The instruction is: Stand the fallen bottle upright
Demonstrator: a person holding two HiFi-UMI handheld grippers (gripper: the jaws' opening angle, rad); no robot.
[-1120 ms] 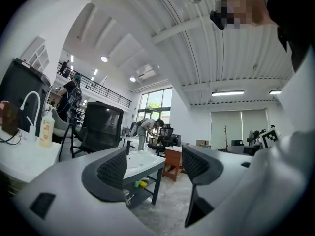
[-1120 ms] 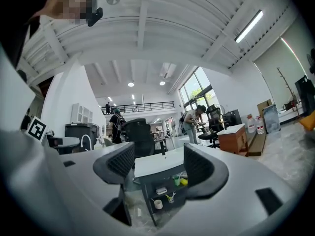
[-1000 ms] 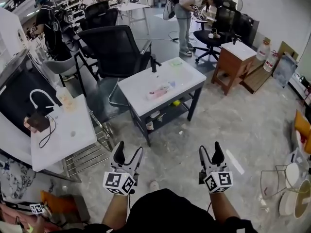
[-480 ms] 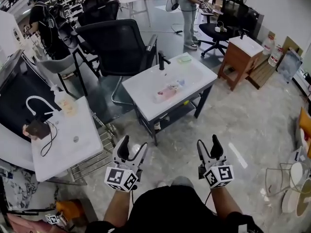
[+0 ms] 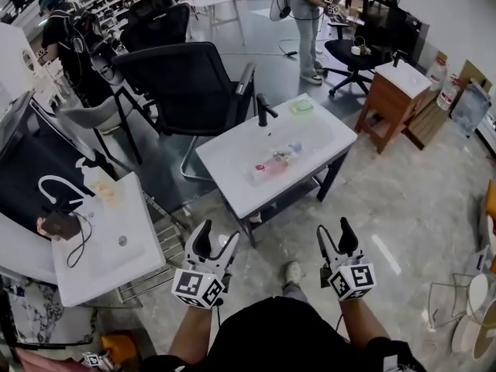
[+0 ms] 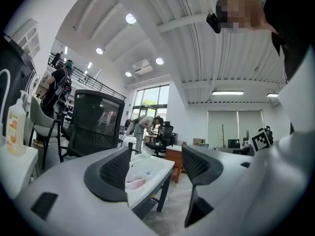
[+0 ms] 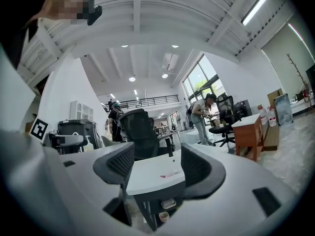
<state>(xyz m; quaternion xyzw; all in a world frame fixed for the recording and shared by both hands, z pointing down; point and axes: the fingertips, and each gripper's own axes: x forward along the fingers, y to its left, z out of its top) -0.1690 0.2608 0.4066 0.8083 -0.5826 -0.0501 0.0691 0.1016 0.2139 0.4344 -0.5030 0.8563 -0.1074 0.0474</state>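
A: Tongs?
B: Left tongs (image 5: 215, 239) apart, nothing between them. Right tongs (image 5: 335, 232) apart too, empty. Both are held low over the floor, near the white worktop (image 5: 232, 149) but not over it.
A: Bottle?
B: Bottle (image 5: 271, 165) lies on its side in the worktop's basin. It looks pinkish, too small for detail, and is well apart from both tongs. Black tap (image 5: 263, 108) stands at the far rim.

The person has walked forward; the white worktop (image 5: 232, 161) now sits nearer the left tool (image 5: 217, 237) and right tool (image 5: 334, 231).
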